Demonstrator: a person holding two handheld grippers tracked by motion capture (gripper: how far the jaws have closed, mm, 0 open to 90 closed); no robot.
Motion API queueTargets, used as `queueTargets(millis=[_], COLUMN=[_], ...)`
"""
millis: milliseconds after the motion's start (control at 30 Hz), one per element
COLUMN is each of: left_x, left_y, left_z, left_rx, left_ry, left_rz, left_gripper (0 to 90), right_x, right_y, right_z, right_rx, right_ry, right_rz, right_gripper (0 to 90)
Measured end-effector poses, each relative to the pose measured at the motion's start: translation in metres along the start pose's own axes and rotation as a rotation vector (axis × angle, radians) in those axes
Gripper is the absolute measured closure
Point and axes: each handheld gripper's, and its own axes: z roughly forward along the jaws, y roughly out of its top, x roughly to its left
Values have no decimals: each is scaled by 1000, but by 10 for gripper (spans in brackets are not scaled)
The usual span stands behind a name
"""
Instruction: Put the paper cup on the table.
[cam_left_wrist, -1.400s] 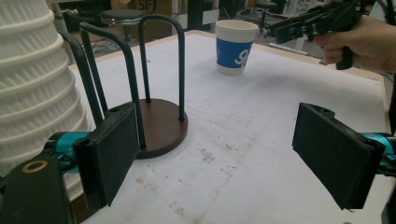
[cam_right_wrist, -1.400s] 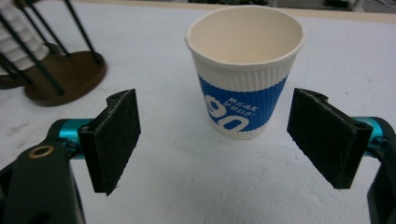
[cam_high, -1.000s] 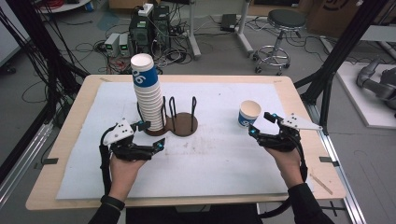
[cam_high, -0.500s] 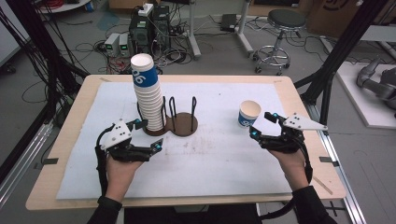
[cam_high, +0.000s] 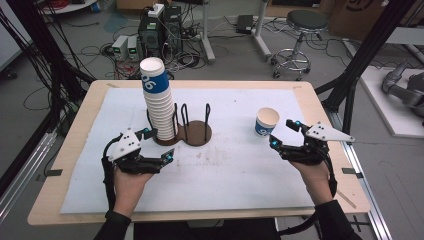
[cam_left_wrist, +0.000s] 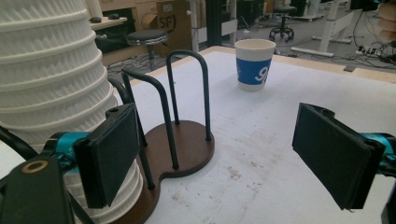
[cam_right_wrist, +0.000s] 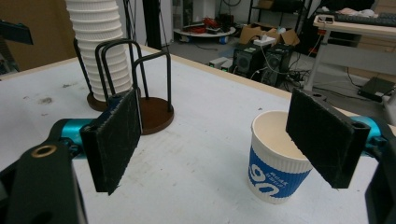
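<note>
Cup stack (cam_high: 159, 102) in holder (cam_high: 192, 132) | single cup (cam_high: 266, 122) upright, empty

Cup stack (cam_high: 157, 102) in holder (cam_high: 187, 132) mid-table; single cup (cam_high: 266, 122) well right.

Only a small change, at the black two-jaw right gripper (cam_high: 284, 133). Turned a little since one second ago. Grey three-cornered plate on top now seen longer and flatter in the high view, with its sharp corner reaching further toward the right edge of the light wooden table (cam_high: 307, 97). Done mostly in the first half second, with hardly any shift after.
</note>
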Motion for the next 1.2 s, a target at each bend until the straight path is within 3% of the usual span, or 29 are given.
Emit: queueTargets(millis=[167, 500, 1200], left_x=[1, 1, 5], left_y=[9, 18, 26], left_z=[-2, -3, -8], left_rx=[-7, -40, -7], left_ry=[-21, -99, -93], left_rz=[15, -13, -28], left_gripper=[148, 148, 148], right_x=[1, 2, 9], right_y=[0, 1, 4], right_z=[-1, 0, 2], right_rx=[-9, 0, 0], right_ry=[2, 2, 39], right_rz=[-4, 8, 2], right_gripper=[186, 186, 186])
